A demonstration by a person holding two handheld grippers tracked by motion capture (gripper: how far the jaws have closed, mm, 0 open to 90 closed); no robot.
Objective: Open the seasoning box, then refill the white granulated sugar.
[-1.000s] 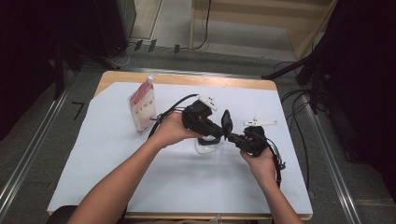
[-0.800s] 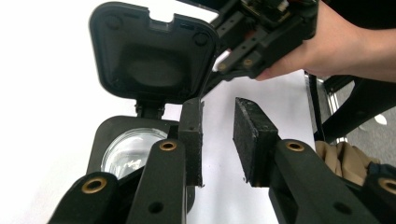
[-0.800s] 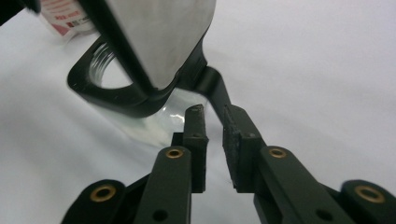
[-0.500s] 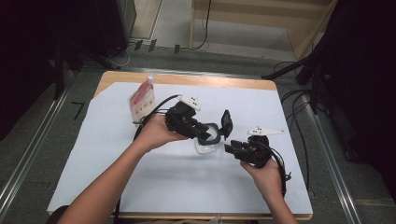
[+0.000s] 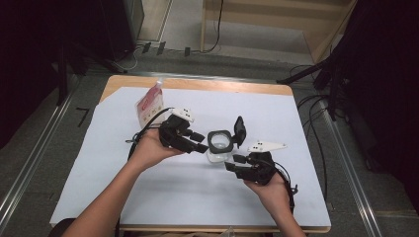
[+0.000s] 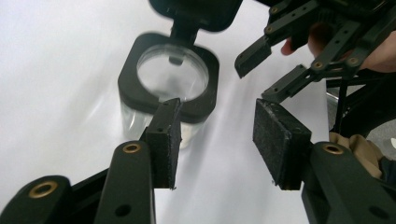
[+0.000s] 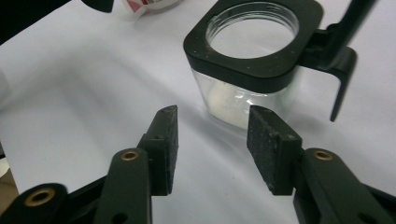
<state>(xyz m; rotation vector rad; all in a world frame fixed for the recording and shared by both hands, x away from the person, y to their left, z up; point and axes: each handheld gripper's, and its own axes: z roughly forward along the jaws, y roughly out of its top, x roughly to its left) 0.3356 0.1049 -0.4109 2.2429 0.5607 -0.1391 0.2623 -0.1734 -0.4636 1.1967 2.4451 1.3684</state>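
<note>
Currently: clear jar (image 5: 219, 145), black collar, lid (image 5: 239, 130) flipped up, between left gripper (image 5: 201, 142) and right gripper (image 5: 232, 162); both jaws just opening, half apart, gripping nothing.

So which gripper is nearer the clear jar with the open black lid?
Left. The left gripper is almost beside the jar; the right gripper sits just below it, apart.

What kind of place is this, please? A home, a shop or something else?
Probably a lab or recording workspace, not a home: a small table covered with white sheet stands on grey carpet, cables trail across the floor, and metal rails run along both sides.
</note>
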